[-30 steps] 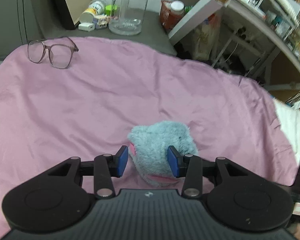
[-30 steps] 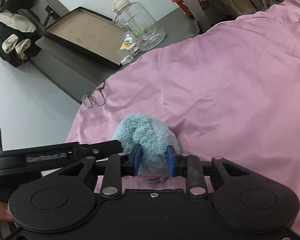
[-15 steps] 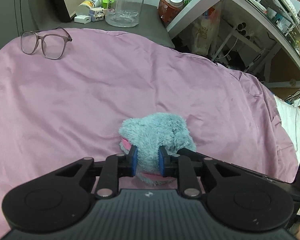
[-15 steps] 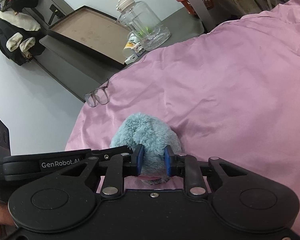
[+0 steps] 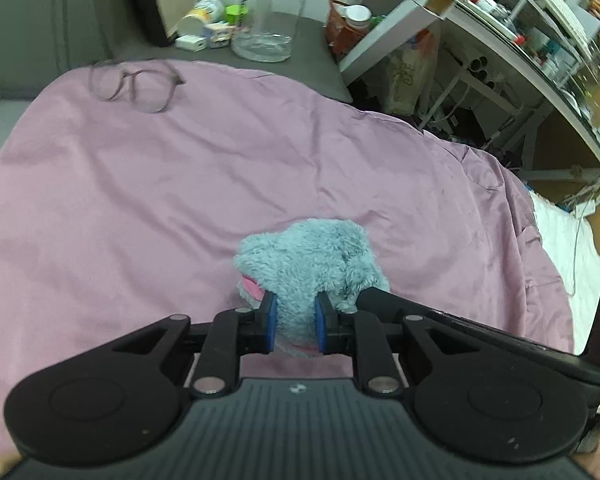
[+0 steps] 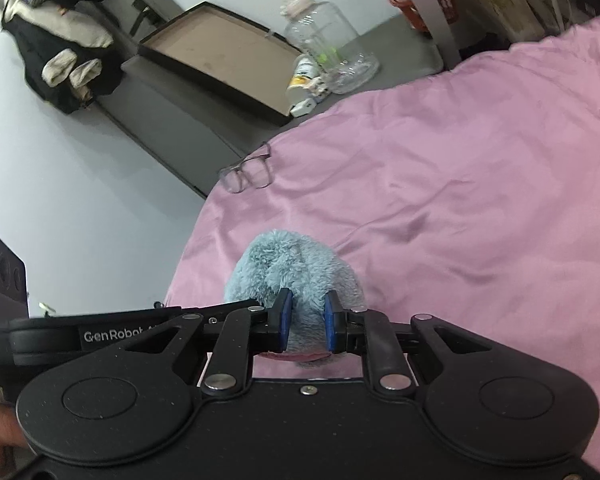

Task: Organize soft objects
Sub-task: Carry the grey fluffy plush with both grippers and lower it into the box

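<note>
Blue plush toy (image 5: 308,264) pinched from two sides on pink bedsheet (image 5: 180,200).

Left gripper (image 5: 293,325) clenched on near part of toy, blue pads pressed into fur; right gripper (image 6: 305,322) likewise clamped on same toy (image 6: 292,268) from the other side. Toy positioned near front edge of sheet (image 6: 460,200), pink trim visible underneath. Glasses (image 5: 134,85) lying at far corner of sheet, well apart from toy. Clear jar (image 5: 271,8) standing on grey surface beyond.
</note>
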